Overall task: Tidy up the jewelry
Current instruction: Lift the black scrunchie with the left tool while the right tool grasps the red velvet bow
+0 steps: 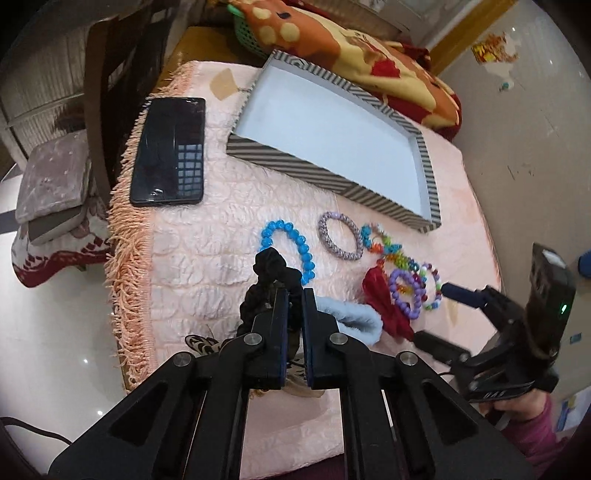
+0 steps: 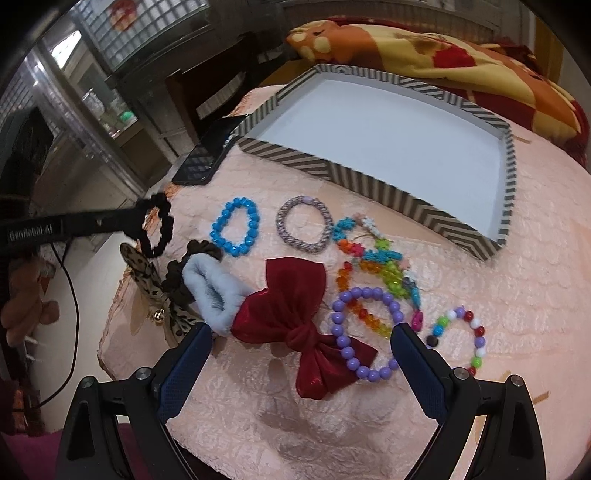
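Black glass-faced smartphone lies flat, screen up, at 9 o'clock on the pink quilted tablecloth, just inside the peach tassel fringe along that edge; window grid reflected in the screen. In the right wrist view only its corner shows. Orange-yellow-red patterned plush blanket bunched at 12 to 1 o'clock behind the table, also at 1 o'clock in the right view. Green plastic basket partly under the blanket at 12. Dark wooden chair back at 10 o'clock. Grey velvet cushion at 9, off the table. Glossy white tiled floor at 8.
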Motion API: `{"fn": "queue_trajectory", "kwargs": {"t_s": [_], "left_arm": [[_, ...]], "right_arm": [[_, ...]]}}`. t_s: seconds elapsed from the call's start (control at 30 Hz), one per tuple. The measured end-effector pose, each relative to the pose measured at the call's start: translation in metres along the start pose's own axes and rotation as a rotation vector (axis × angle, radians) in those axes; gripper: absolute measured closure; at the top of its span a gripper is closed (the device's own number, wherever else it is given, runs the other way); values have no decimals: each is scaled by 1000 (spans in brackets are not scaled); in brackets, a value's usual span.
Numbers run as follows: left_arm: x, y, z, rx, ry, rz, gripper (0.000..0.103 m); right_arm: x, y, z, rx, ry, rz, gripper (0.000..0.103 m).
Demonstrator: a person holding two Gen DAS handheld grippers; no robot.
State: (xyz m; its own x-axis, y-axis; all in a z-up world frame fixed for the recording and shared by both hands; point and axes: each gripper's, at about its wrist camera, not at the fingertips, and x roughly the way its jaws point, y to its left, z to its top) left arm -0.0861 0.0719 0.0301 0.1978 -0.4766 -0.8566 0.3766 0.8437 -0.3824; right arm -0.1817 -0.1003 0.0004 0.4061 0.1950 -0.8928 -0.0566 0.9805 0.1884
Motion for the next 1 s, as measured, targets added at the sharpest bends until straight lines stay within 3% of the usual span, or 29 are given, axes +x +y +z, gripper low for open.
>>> {"fn": "queue_trajectory", "kwargs": {"t_s": [0.03, 0.1, 0.13, 0.27, 0.4, 0.73, 0.77, 0.8, 0.87, 1.0], "left_arm": [[-2, 1, 0, -5, -6, 0, 98], [-6, 0, 1, -6, -23, 14, 98], [-7, 0, 1, -5, -28, 20, 98], [-5, -2, 0, -5, -28, 37, 98], [-2, -2, -2, -10, -20, 46, 98], [-2, -3, -3, -5, -18, 59, 98], [-1, -4, -3, -5, -17, 59, 98], [-1, -5, -3, -5, -15, 60, 98], [-1, -6, -4, -6, -13, 63, 98], [-1, -8, -4, -6, -15, 67, 98]], "right_arm": [[2, 1, 0, -3, 0, 5, 12], [5, -1, 0, 9, -3, 30, 37], [7, -4, 1, 29, 1, 46, 40], [11, -9, 5, 57, 3, 65, 40], [17, -2, 4, -10, 44, 21, 40], [41, 10, 0, -189, 109, 35, 40], [45, 11, 1, -196, 117, 36, 45], [48, 10, 1, -199, 121, 45, 61], [53, 7, 0, -186, 126, 80, 81], [43, 1, 0, -125, 100, 124, 88]]}}
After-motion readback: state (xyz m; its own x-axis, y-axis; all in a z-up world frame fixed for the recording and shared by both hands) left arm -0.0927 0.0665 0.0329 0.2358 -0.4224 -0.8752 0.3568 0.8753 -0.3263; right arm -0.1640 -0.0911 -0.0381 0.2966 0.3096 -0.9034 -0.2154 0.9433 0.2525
